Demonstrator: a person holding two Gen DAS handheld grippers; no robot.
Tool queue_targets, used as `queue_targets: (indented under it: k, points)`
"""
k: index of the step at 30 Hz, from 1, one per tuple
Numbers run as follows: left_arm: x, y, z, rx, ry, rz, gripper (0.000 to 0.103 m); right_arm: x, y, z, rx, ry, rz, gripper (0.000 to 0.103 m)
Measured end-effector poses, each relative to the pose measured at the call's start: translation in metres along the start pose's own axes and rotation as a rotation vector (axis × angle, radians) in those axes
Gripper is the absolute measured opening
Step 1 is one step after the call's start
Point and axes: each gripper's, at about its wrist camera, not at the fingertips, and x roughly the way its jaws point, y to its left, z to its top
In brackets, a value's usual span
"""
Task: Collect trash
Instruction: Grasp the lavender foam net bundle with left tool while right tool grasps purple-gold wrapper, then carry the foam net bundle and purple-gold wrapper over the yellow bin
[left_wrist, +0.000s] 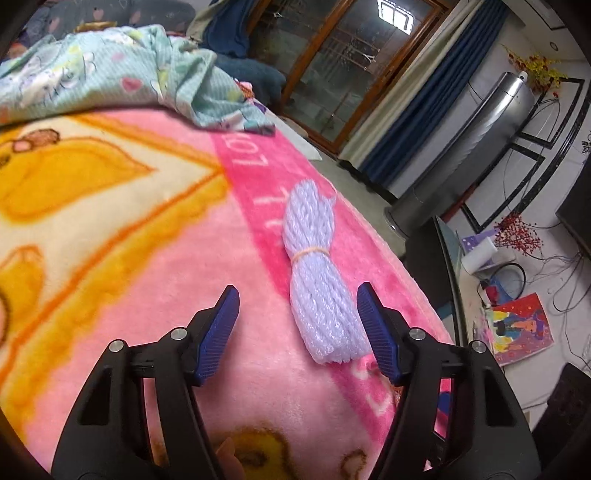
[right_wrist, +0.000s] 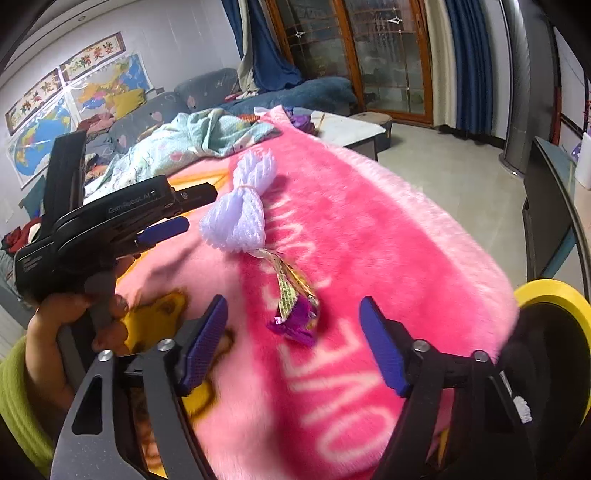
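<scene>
Pink blanket (right_wrist: 388, 236): purple wrapper (right_wrist: 295, 321) between right gripper (right_wrist: 291, 343) fingers, untouched

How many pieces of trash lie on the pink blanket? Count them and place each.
2. The lilac foam net lies mid-blanket, by the left gripper. The purple candy wrapper lies just below it, between the right gripper's open fingers. Bedding folds may hide more.

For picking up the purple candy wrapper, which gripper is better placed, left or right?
Right. The right gripper is open with the purple wrapper lying between its fingers. The left gripper is at the lavender foam net instead.
</scene>
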Motion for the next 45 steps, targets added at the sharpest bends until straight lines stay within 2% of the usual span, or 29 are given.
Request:
queue_targets:
  k: [2, 4, 6, 8, 10, 11, 15, 31, 45]
  points:
    - [0.006, -0.002, -0.002, 0.001, 0.017, -0.025, 0.048, 0.008, -0.001, -0.001, 0.007, 0.018, 0.000, 0.052]
    - [0.010, -0.004, -0.004, 0.008, 0.031, -0.031, 0.046, 0.017, -0.002, -0.002, 0.015, 0.041, 0.007, 0.035]
    - [0.015, -0.006, -0.007, 0.018, 0.048, -0.031, 0.039, 0.017, -0.001, -0.006, 0.004, 0.035, -0.007, 0.029]
    - [0.021, -0.007, -0.009, 0.021, 0.072, -0.029, 0.030, 0.014, -0.001, -0.008, -0.002, 0.032, -0.004, 0.028]
    - [0.024, -0.007, -0.012, 0.019, 0.090, -0.024, 0.025, 0.011, -0.002, -0.011, 0.002, 0.030, 0.002, 0.028]
    - [0.025, -0.007, -0.013, 0.022, 0.090, -0.027, 0.020, 0.011, -0.002, -0.012, 0.003, 0.031, 0.006, 0.028]
    - [0.021, -0.011, -0.015, 0.049, 0.088, -0.026, 0.012, 0.004, -0.004, -0.014, 0.010, 0.030, 0.017, 0.026]
    - [-0.015, -0.049, -0.027, 0.170, 0.033, -0.065, 0.011, -0.047, -0.045, -0.016, 0.063, -0.039, -0.044, 0.023]
    - [-0.032, -0.087, -0.042, 0.265, 0.022, -0.123, 0.011, -0.084, -0.079, -0.017, 0.121, -0.101, -0.107, 0.023]
